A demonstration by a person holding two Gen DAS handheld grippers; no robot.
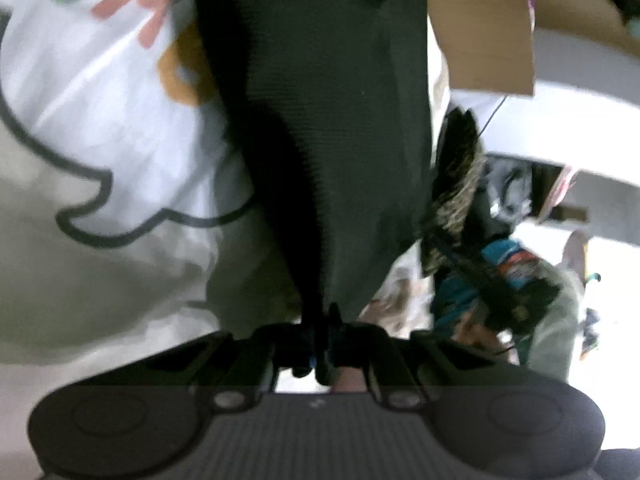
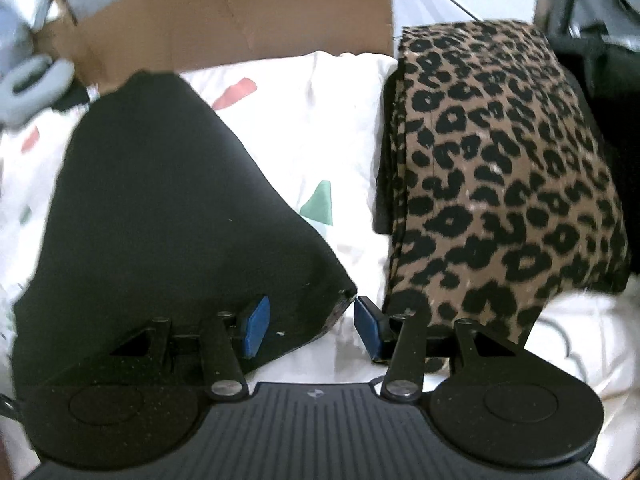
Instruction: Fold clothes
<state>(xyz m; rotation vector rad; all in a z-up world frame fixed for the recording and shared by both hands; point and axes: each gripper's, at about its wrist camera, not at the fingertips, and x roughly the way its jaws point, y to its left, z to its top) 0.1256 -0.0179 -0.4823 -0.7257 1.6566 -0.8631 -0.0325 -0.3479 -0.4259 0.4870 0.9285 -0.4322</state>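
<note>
Left gripper [image 1: 320, 354] pinches black garment [image 1: 332, 120] mid-fold, right gripper [image 2: 312, 320] wide beside it; leopard piece [image 2: 500, 168] already folded right.

1 black garment [image 2: 168, 208], 1 leopard-print garment [image 2: 500, 184], 1 cardboard box [image 2: 240, 12], 1 white printed sheet [image 2: 320, 128].

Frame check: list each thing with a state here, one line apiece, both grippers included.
left gripper: jaws shut on the black garment
right gripper: jaws open, holding nothing
black garment: one end pinched, the other lying on the sheet
leopard-print garment: folded, lying flat
white printed sheet: spread out
cardboard box: open
</note>
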